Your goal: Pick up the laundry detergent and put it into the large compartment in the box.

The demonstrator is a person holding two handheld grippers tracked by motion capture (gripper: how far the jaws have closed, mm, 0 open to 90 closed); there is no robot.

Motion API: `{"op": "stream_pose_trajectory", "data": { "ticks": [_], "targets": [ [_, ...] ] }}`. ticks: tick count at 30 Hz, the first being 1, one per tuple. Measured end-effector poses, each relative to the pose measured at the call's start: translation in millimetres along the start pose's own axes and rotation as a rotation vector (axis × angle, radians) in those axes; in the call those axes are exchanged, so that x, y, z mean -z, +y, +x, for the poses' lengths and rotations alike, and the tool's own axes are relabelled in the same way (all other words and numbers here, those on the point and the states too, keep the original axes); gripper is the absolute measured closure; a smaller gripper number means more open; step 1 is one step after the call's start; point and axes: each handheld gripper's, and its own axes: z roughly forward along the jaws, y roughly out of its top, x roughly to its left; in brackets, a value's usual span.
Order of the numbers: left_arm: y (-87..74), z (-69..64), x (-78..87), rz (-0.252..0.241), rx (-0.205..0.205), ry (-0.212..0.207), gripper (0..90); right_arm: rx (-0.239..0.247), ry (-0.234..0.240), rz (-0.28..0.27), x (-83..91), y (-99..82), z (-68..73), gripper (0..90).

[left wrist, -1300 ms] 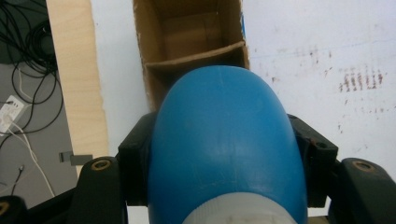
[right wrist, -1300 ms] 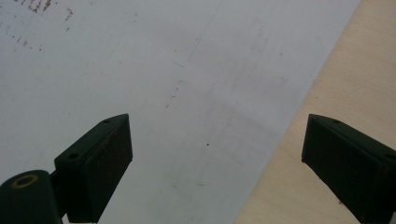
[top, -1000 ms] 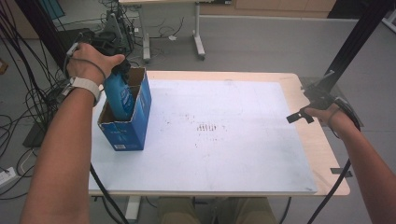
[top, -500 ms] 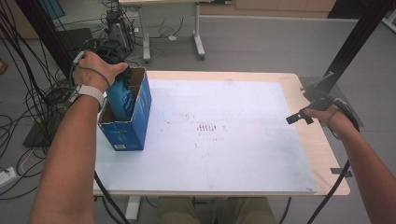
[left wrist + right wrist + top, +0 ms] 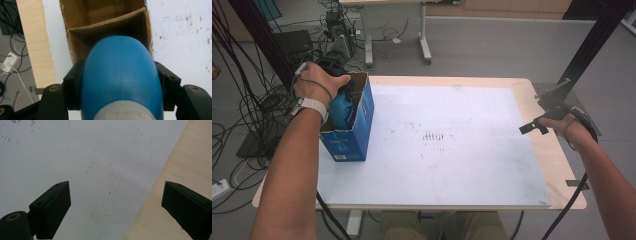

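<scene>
Looking along its jaws, the left gripper (image 5: 120, 100) view is showing them clamped on one blue bottle (image 5: 121, 80), poised over the open box (image 5: 105, 30) with its cardboard divider; the high view is showing the bottle (image 5: 343, 111) partly inside the one blue box (image 5: 354, 135) at the table's (image 5: 532, 90) left edge, the left hand (image 5: 317, 85) bent down over it. The right gripper (image 5: 116, 205) is hovering with jaws wide and empty over the white mat (image 5: 87, 157), its hand (image 5: 574, 131) lying at the right edge.

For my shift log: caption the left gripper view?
Left gripper clamps a blue bottle above an open cardboard box.
</scene>
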Motion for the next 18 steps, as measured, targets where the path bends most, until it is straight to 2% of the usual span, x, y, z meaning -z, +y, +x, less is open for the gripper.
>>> {"op": "stream_pose_trajectory", "data": {
  "ticks": [7,18],
  "targets": [
    [-1.6,-2.0,-13.5,0.005,-0.013,0.012,37.4,-0.005,0.001,0.004,-0.9,-1.8,-0.9,8.4],
    [-4.6,-1.8,-29.4,0.014,-0.016,0.008,37.5,-0.012,0.001,0.008,-2.5,-5.8,-3.0,8.5]
  ]
}}
